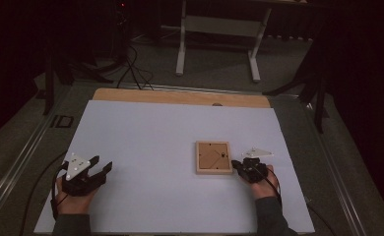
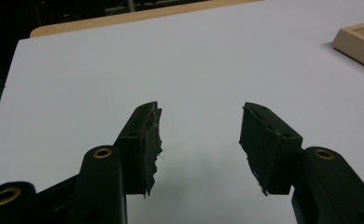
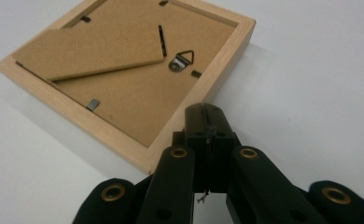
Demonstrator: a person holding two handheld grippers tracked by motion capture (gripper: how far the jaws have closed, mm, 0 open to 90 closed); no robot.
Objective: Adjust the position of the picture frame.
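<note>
While the frame (image 1: 214,157) lies face down on the white sheet (image 1: 150,142) that covers the tabletop (image 1: 180,96), I use it as my landmark for everything else. Its back panel faces up, showing a brown board, a folded stand, a small metal hanger (image 3: 182,60) and a few clips along the inner edge. My right gripper (image 1: 237,163) sits just beside the frame's right edge, jaws pressed together with nothing between them; in the right gripper view their tips (image 3: 205,116) meet at the wooden rim near one corner, though I cannot tell whether they touch the wood or hang just above it. My right hand (image 1: 264,184) comes in from the near side of the sheet, on the same side of the frame. My left gripper (image 1: 101,167) is well apart from the frame, far off to its left and a little nearer to me, pointing roughly toward it. Its jaws stand apart, empty, over bare sheet, and in the left gripper view a corner of the frame (image 2: 360,43) shows far off at the upper right. My left hand (image 1: 74,199) rests at the sheet's near left edge.
</note>
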